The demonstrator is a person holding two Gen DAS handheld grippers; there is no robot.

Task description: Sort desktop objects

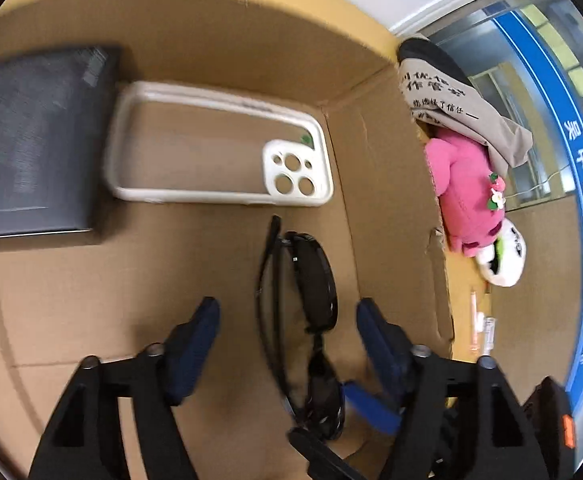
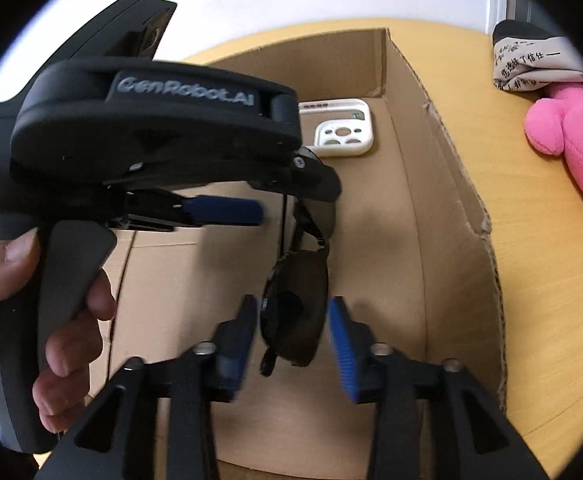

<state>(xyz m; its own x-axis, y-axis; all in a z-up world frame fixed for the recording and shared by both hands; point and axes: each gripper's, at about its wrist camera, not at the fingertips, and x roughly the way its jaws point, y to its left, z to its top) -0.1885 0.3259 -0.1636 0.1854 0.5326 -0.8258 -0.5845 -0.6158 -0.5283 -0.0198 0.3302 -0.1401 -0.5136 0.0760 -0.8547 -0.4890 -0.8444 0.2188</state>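
Observation:
Black sunglasses (image 1: pixel 311 304) lie folded on the floor of an open cardboard box (image 1: pixel 403 216). My left gripper (image 1: pixel 287 320) is open, its blue pads either side of the sunglasses without touching them. In the right wrist view my right gripper (image 2: pixel 293 328) is open around one lens of the sunglasses (image 2: pixel 297 304); I cannot tell if the pads touch it. The left gripper's body (image 2: pixel 151 140) fills the left of that view, held by a hand. A white phone case (image 1: pixel 219 148) and a black box (image 1: pixel 31 144) lie further back in the cardboard box.
Outside the cardboard box, on the yellow table (image 2: pixel 539 264), lie a pink plush toy (image 2: pixel 575 148), a beige printed cloth (image 2: pixel 531 60) and a white plush (image 1: pixel 503 256). The box walls (image 2: pixel 443 184) stand close on the right. A small tube (image 1: pixel 487 332) lies on the table.

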